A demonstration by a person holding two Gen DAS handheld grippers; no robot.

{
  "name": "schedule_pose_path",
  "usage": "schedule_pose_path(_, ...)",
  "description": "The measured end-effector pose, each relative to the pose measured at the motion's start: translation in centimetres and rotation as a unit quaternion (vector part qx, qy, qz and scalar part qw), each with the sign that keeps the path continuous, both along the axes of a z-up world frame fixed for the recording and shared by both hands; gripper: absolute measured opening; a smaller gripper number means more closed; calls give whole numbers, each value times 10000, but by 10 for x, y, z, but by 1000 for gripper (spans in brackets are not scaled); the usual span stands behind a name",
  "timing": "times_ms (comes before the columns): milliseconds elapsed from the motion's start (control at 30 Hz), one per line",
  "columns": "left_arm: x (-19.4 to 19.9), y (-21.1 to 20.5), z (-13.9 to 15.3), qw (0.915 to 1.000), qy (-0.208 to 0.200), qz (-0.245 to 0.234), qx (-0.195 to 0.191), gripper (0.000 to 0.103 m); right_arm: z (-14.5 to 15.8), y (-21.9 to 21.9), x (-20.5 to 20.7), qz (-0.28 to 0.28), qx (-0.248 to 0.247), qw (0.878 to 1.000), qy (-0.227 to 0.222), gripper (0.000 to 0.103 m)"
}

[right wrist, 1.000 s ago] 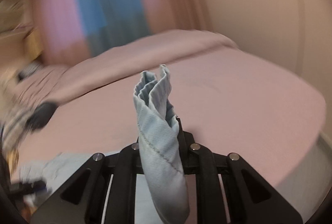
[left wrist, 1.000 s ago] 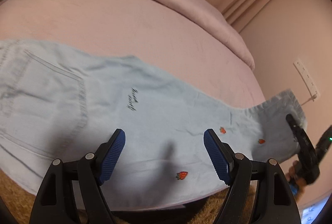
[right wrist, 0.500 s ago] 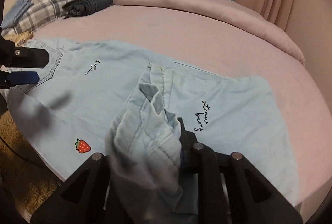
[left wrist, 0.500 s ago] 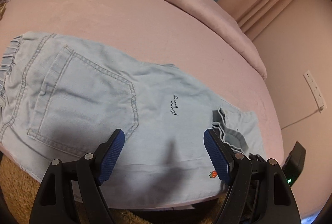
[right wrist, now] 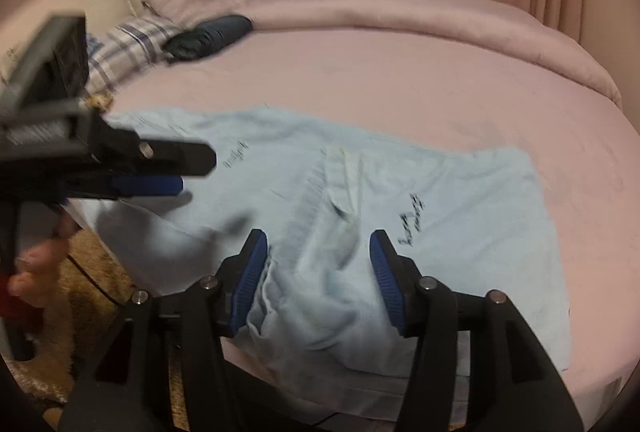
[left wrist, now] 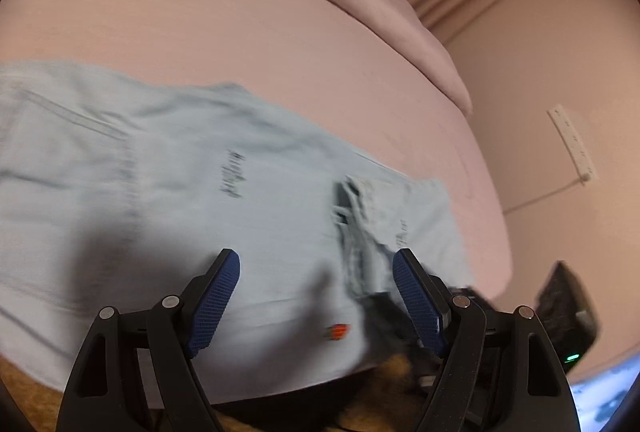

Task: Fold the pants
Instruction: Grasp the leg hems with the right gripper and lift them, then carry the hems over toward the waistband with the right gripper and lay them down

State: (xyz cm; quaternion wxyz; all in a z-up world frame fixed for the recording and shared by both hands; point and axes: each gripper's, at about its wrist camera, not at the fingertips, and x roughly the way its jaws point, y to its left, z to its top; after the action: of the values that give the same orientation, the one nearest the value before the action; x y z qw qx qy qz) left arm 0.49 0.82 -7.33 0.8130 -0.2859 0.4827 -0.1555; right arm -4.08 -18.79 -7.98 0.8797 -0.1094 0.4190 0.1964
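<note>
Denim pants (right wrist: 440, 216) folded on pink bed (right wrist: 400, 79) — left gripper (left wrist: 316, 296) fingers spread, right gripper (right wrist: 318, 272) fingers opening, cloth between.

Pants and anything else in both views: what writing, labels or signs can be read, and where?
Dark script on the upper layer of the pants: blurred, unreadable.
Second dark script on the lower layer: blurred, unreadable.
White label on the left gripper: too small to read.
Nothing else lettered.

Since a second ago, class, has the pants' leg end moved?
Yes. The leg end has come in from the bed's wall-side edge and now lies folded over the pants, nearer the left tongs.
</note>
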Motion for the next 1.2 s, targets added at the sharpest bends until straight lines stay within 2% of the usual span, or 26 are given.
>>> schedule_pose_path(67,7,-7,-4,9998,131,-108,-57,78,-7,0,3,38,85,9998,155,54)
schedule_pose_path(133,14,-13,-8,9994,259,-212,-66,78,-8,1,-1,70,67,9999,93,53)
schedule_pose_path(200,21,-19,-11,9988,386,-306,-74,78,-7,5,-4,211,152,9996,103,40)
schedule_pose_path(233,23,-21,-11,9986,399,-342,-78,78,-6,6,-6,287,218,9993,133,25)
schedule_pose_path(267,28,-23,-10,9984,390,-391,-111,78,-7,9,-8,375,243,9989,139,21)
schedule_pose_path(333,37,-30,-11,9978,434,-459,-207,78,-9,13,-13,483,76,9988,72,19)
schedule_pose_path(533,57,-48,-17,9965,596,-541,-222,78,-12,2,-10,447,490,9973,324,18)
schedule_pose_path(567,58,-51,-16,9968,570,-537,-148,75,-12,2,-10,429,539,9970,353,18)
schedule_pose_path(600,55,-52,-15,9971,523,-555,-70,63,-12,1,-10,423,550,9970,356,18)
schedule_pose_path(633,54,-54,-15,9970,495,-589,-20,45,-12,2,-10,428,540,9970,347,18)
schedule_pose_path(667,55,-58,-15,9968,477,-639,35,38,-11,3,-11,431,523,9971,335,18)
schedule_pose_path(700,55,-62,-14,9966,440,-678,143,27,-11,3,-11,428,520,9972,332,18)
schedule_pose_path(800,52,-69,-17,9958,352,-848,63,22,-12,5,-16,398,570,9969,359,18)
schedule_pose_path(900,48,-67,-12,9965,230,-789,163,21,-7,1,-13,357,675,9964,369,18)
schedule_pose_path(1000,48,-55,8,9972,-26,-720,191,21,3,4,-11,405,855,9952,260,18)
schedule_pose_path(1100,49,-43,29,9967,-374,-610,387,21,16,18,-5,504,1006,9933,244,16)
schedule_pose_path(1200,51,-29,32,9969,-423,-426,516,21,20,36,2,548,943,9937,248,16)
